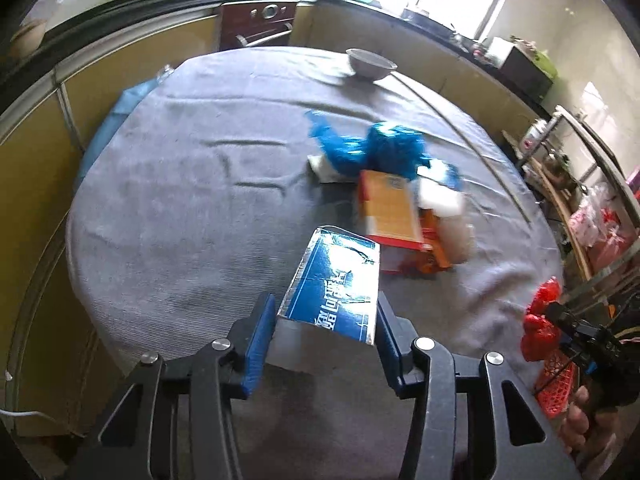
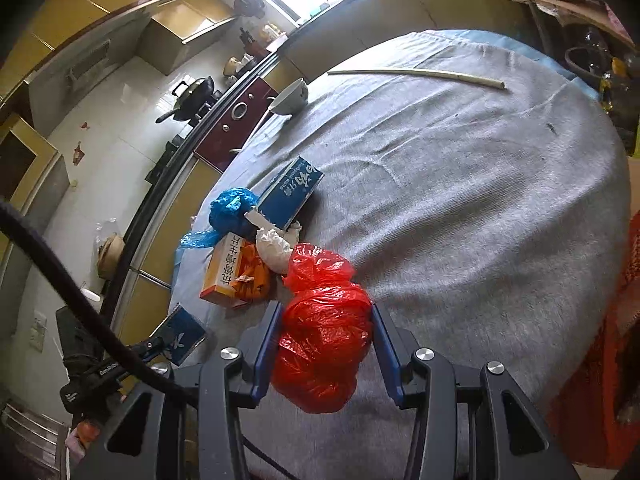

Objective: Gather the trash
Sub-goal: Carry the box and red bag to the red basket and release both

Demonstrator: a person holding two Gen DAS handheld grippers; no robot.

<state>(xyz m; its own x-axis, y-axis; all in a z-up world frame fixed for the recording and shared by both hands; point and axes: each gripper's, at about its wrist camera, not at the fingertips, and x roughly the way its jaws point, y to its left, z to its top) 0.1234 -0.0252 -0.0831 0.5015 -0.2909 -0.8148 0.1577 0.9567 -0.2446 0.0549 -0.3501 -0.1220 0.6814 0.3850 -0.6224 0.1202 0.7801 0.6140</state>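
- left gripper (image 1: 326,336) has its jaws clamped on a blue carton (image 1: 334,284) at lower centre of the left view; glare washes out the carton's top
- right gripper (image 2: 326,344) is squeezing a red plastic bag (image 2: 324,336), bottom middle of the right view
- just past it, the trash pile: orange box (image 2: 226,270), white wad (image 2: 274,248), blue bag (image 2: 232,208), second blue carton (image 2: 290,192); it's smeared by blur in the left view
- grey bowl (image 2: 292,98) sits far off on the grey cloth (image 2: 460,184)
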